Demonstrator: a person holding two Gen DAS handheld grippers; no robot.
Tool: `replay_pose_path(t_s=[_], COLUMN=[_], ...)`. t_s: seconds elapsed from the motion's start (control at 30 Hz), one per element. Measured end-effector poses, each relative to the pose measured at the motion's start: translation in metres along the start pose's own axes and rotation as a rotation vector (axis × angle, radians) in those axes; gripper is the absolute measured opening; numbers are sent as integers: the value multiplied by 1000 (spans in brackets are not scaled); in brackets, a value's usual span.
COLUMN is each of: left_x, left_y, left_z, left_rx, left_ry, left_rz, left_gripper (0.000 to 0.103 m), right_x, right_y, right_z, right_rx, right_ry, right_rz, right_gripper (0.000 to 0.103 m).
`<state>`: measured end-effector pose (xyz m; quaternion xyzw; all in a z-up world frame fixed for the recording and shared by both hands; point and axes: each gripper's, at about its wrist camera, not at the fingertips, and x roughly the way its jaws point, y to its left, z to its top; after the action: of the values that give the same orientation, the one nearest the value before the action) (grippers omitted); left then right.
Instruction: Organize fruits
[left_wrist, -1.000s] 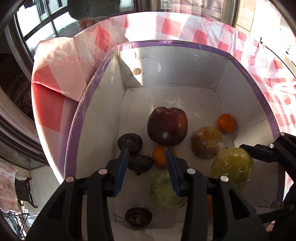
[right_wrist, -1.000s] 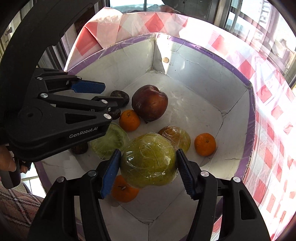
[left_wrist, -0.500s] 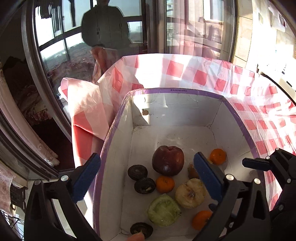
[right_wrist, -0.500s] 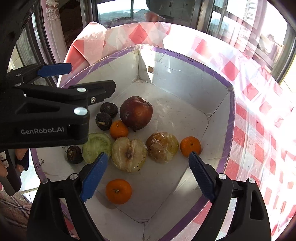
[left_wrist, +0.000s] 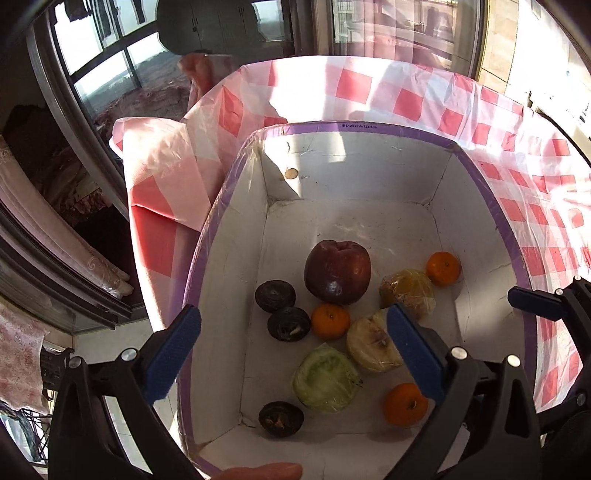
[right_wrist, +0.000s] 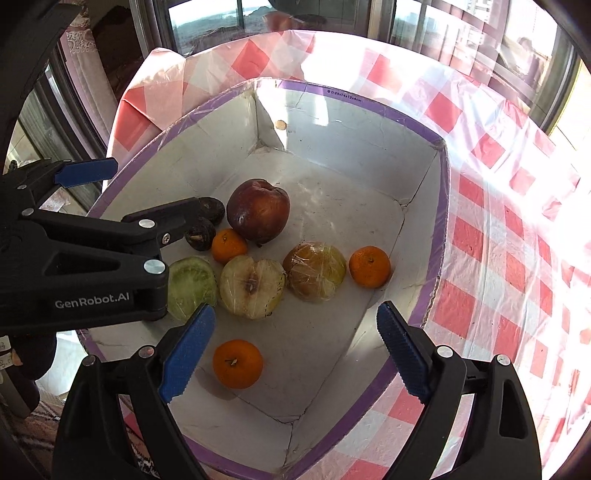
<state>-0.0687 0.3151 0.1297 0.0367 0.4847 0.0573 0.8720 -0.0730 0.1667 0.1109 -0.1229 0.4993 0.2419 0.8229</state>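
Both tongs, left (left_wrist: 293, 350) and right (right_wrist: 293, 349), hang released above the box (right_wrist: 439, 236). The wrapped half fruit (right_wrist: 251, 288) is probably soft and slippery; better grip its rounded sides.

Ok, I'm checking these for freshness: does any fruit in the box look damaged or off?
Yes. The cut apple half in the middle of the box is browned around its core under plastic wrap, and the wrapped fruit beside it shows brown patches. The oranges look sound.
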Motion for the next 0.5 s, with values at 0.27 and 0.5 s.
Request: replay_pose_path(t_s=[0.27,0.5], left_x=[5,8], left_y=[-2,3], left_z=[-1,-5], left_rx=[5,-20], left_ry=[23,46], left_rz=[-13,-21], left_gripper=[101,101], right_x=[-1,-2], right_y=[0,-1], right_z=[-2,-4], right_rx=[4,8], right_ry=[-1,-3], right_rz=[-3,-3], right_gripper=[86,86])
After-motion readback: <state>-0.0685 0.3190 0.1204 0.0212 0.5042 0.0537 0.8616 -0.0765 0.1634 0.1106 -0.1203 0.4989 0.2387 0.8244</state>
